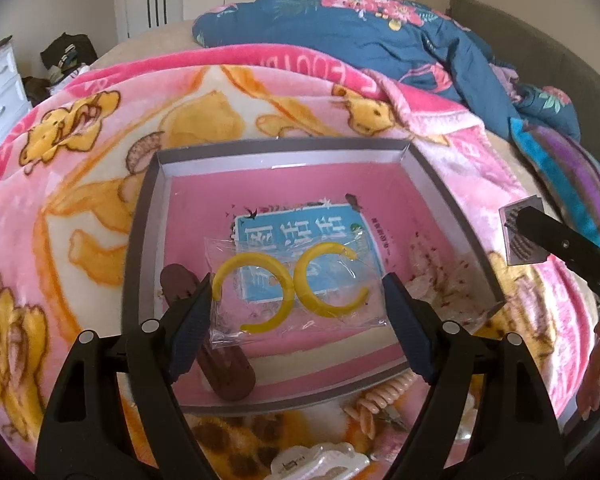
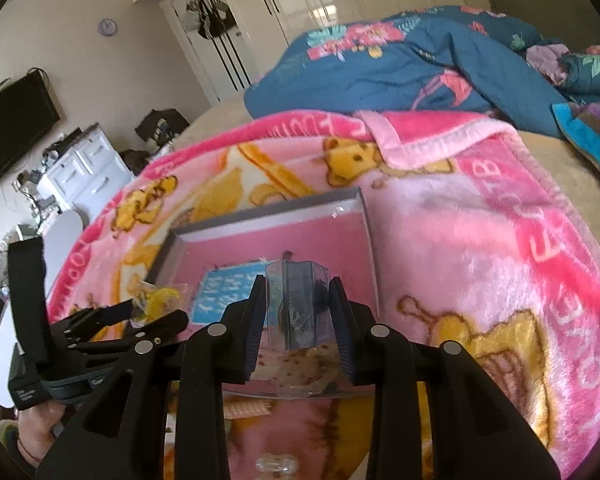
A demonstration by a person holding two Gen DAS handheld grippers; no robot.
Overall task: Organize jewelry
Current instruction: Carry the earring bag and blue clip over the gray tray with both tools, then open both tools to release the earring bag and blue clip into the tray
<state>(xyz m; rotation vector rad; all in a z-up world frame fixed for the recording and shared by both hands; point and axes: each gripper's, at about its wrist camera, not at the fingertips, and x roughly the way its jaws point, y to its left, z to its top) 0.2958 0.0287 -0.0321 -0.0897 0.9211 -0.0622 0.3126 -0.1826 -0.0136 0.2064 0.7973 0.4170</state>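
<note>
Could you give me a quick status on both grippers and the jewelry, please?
Left gripper shut on bagged yellow hoop earrings over the box. Right gripper shut on clear case. Nothing blocking.

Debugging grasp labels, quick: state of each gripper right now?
Left gripper: closed on the clear packet of yellow hoop earrings, jaws wide.
Right gripper: closed on a small clear plastic case.

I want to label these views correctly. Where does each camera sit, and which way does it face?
Left wrist: on the left gripper, facing down into the box; it holds a bag; the right gripper's tip shows.
Right wrist: on the right gripper, facing down over the box, shut on a case; a hand shows.
Shared: box, blanket.
</note>
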